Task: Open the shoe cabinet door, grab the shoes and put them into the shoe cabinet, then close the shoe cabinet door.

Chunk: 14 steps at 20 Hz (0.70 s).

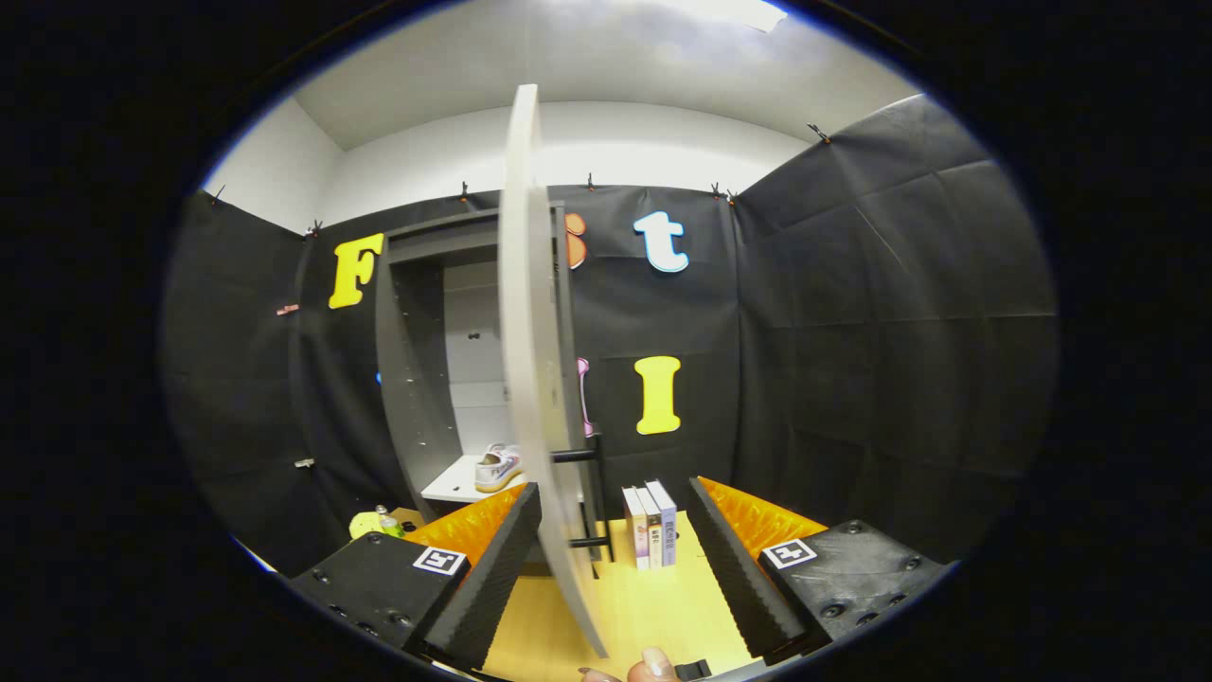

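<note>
Pale wooden counter (653, 606) | flat door (530, 360) swung edge-on between spread, ridged fingers (614, 559) | shoe (498, 467) on shelf inside dark shoe cabinet (417, 379) | upright books (650, 526) just ahead

Wooden desk (653, 606), cabinet (417, 379) standing on it, upright books (650, 526) beside, shoe (498, 467) on cabinet shelf (453, 483)
</note>
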Motion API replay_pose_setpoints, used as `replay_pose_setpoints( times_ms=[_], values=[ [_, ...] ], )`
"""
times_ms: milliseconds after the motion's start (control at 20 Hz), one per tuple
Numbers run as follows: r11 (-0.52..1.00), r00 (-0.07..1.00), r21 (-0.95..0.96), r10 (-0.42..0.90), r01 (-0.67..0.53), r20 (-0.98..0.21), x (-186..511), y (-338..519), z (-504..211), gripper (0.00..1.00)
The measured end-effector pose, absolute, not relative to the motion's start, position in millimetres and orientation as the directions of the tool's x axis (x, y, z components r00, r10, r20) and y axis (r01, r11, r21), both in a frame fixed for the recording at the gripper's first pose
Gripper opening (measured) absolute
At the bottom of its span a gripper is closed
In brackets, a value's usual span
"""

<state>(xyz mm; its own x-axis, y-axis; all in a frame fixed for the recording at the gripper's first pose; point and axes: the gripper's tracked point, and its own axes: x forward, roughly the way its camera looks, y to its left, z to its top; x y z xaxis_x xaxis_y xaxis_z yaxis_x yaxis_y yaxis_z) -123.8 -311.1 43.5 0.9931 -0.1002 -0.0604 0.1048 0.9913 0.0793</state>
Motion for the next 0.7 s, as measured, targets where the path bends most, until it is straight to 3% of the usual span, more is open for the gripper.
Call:
replay_pose_setpoints(
  times_ms=[700],
  values=[
    [0.992, 0.991, 0.077, -0.089, 0.096, -0.096, -82, -317, 18, 0.97]
  ],
)
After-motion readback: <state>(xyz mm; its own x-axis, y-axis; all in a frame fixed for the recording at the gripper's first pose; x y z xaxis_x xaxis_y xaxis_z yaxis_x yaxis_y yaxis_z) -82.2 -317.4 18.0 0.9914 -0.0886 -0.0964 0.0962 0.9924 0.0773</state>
